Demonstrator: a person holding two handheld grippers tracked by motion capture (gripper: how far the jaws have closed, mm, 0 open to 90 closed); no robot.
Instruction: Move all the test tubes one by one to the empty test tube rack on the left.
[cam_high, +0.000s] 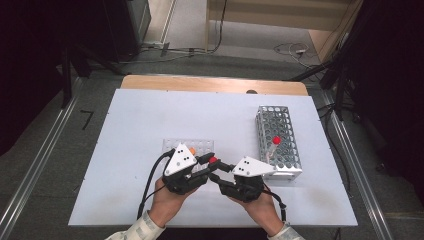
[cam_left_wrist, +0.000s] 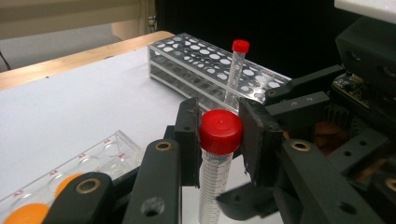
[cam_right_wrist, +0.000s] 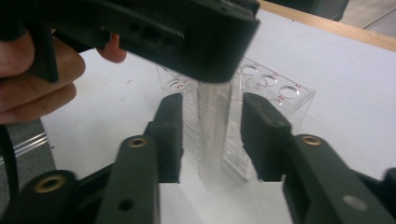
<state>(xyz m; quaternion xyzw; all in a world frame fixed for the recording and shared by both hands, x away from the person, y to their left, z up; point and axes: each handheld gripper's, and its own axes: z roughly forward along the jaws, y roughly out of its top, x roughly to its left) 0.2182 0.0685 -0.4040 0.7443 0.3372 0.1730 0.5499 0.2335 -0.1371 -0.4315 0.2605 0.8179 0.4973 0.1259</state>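
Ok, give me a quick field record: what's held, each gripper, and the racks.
held item: red-capped tube, upright
left gripper: jaws shut on the tube at its cap
right gripper: jaws either side of the tube body, gaps visible, not pressing
clear rack: just behind the grippers
metal rack: to the right, one red-capped tube standing in it

Wooden table (cam_high: 150, 82) topped with a flat white board (cam_high: 135, 130) (wood edge shows along the far side only). Two items sit directly on the board: a clear acrylic tube rack (cam_high: 172, 146) just beyond the left tongs (cam_high: 209, 161), and a white perforated metal tube rack (cam_high: 286, 167) just right of the right tongs (cam_high: 216, 176), running away from them.
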